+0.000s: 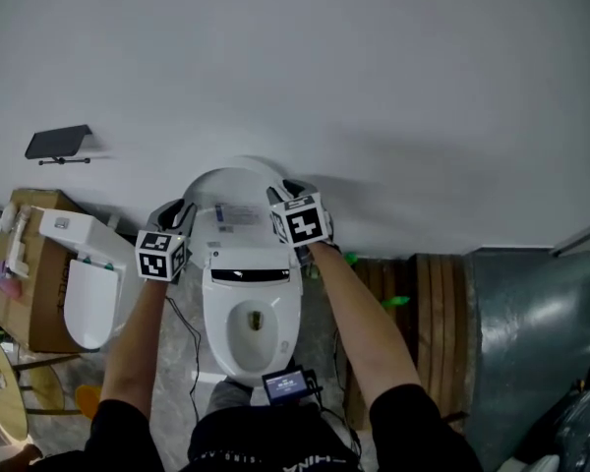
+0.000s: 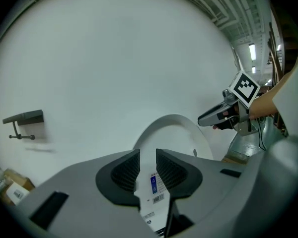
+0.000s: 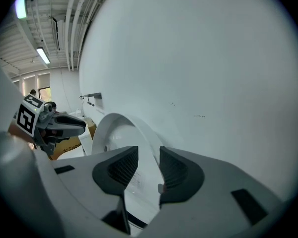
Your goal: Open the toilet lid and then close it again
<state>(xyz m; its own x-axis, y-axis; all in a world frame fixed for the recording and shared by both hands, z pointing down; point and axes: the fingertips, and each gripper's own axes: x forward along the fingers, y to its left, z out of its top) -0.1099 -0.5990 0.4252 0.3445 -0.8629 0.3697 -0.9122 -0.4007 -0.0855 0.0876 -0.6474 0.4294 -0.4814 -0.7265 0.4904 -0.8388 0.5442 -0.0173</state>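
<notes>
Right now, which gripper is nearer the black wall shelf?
Left. The left gripper is on the toilet lid edge nearest the black wall shelf; the right gripper, on the far edge.

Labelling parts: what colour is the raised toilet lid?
The toilet lid is white, clearest in head view.

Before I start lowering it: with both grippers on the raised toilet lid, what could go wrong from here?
1. The left gripper and right gripper each hold only a thin side edge of the upright toilet lid. A slip could let it slam onto the seat.
2. Uneven pulling by the two grippers may twist the lid at its hinge.
3. The wall looks close behind, so pushing back could jam the lid against it.
</notes>
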